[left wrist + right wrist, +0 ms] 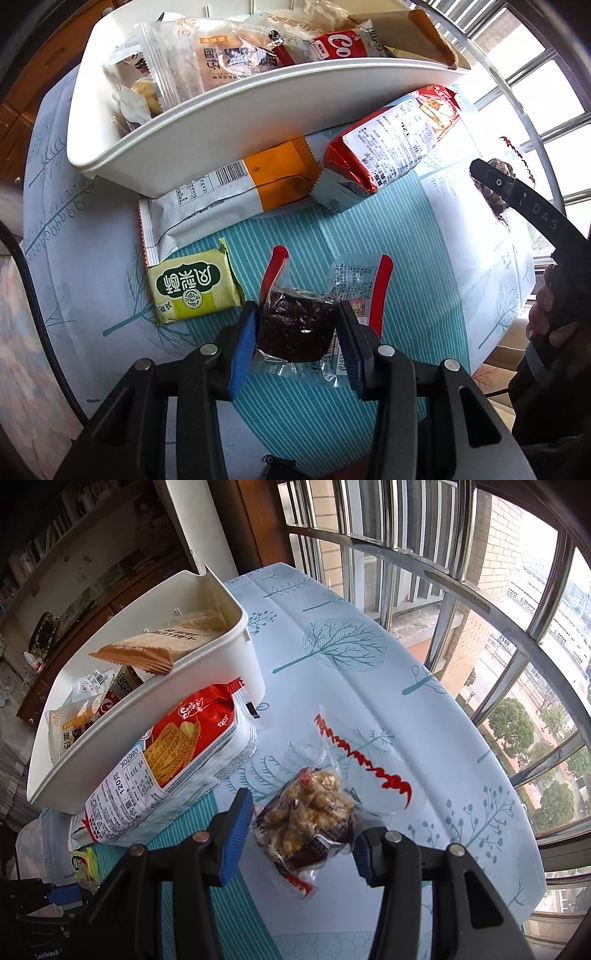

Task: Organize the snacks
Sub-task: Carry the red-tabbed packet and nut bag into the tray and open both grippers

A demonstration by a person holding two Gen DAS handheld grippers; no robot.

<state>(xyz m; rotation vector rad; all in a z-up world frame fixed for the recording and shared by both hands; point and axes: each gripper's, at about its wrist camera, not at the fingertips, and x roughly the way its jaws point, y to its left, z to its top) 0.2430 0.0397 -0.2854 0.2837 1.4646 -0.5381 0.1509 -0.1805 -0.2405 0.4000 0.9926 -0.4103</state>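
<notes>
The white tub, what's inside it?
The white tub holds wrapped snacks: a pale cake packet, a red-labelled packet and a brown biscuit packet. Whatever lies beneath them is covered.

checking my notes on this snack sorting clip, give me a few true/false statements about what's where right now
1. The left gripper holds a dark snack pack. True.
2. The white bin is empty. False: it already holds several packets.
3. The right gripper is closed on a clear pack of yellowish pieces. True.
4. The green packet lies inside the bin. False: it lies on the tablecloth, outside it.
5. The red biscuit bag rests against the outside of the bin. True.
</notes>
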